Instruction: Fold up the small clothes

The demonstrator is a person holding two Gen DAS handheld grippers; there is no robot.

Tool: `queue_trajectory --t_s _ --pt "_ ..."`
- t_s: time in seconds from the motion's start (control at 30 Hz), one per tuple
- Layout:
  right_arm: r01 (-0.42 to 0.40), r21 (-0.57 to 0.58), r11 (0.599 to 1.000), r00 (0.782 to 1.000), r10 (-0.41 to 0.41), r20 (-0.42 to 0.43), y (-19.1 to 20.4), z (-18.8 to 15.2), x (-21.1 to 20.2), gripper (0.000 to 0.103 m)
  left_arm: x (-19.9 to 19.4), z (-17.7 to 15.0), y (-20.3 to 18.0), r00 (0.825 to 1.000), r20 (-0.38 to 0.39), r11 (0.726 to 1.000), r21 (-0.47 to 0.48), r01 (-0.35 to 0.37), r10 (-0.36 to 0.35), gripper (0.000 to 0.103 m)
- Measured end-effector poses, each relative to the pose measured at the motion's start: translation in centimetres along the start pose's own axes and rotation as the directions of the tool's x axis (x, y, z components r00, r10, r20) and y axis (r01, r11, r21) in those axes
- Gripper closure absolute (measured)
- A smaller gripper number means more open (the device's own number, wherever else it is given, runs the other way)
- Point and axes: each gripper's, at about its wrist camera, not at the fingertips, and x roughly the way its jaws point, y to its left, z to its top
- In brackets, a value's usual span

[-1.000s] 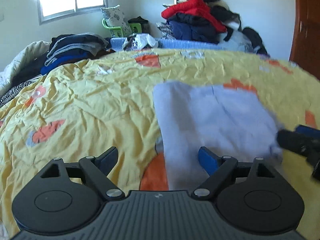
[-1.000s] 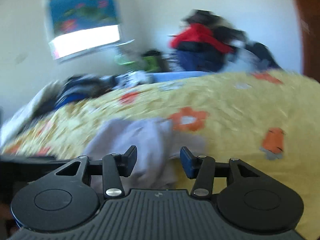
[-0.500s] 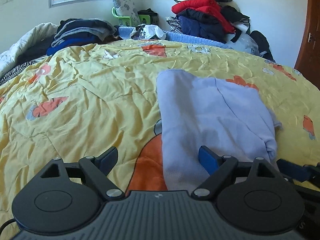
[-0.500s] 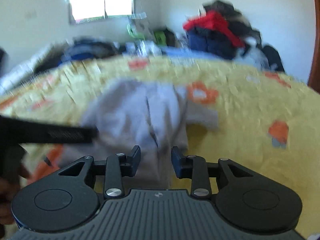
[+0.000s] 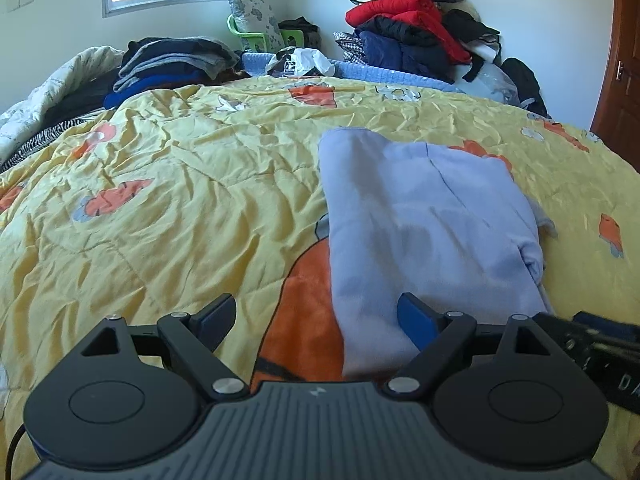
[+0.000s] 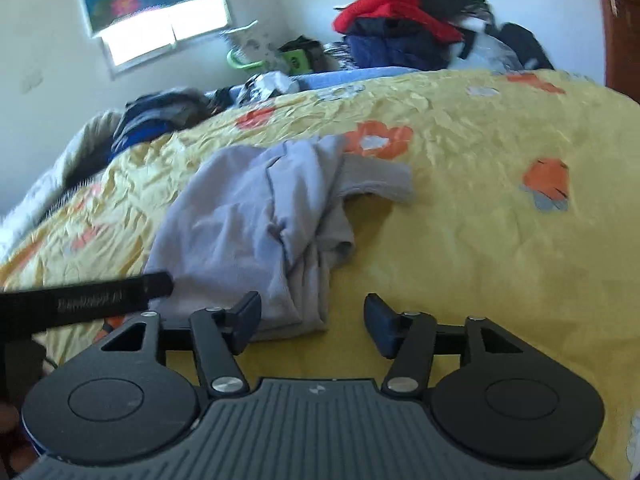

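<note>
once let go, garment (image 6: 256, 216) off right jaws

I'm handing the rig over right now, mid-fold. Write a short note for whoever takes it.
Left gripper: open, empty, at the near left edge of the pale lilac soft garment.
Right gripper: jaws opening, pads off the cloth, at the garment's near right corner.
Garment lies on the yellow flower-print quilt.
Done: folded over lengthwise, roughly.
Left: right side is bunched, a sleeve-like flap sticks out; tuck it in, smooth, finish the fold.
</note>
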Motion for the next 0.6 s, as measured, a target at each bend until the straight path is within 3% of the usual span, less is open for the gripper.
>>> queue_trajectory --t_s 0.13,0.6 --pt "0.016 -0.017 1.000 1.000 -0.016 -0.007 -0.2 -0.5 -0.7 0.031 -0.4 -0.6 0.3 1.000 -0.009 1.000 -0.021 0.008 -0.008 0.014" --pt "-0.035 -0.053 0.998 0.999 0.034 -0.012 1.4 -2.0 -3.4 0.023 -2.6 -2.5 0.3 1.000 -0.025 1.000 -0.009 0.014 -0.015 0.014"
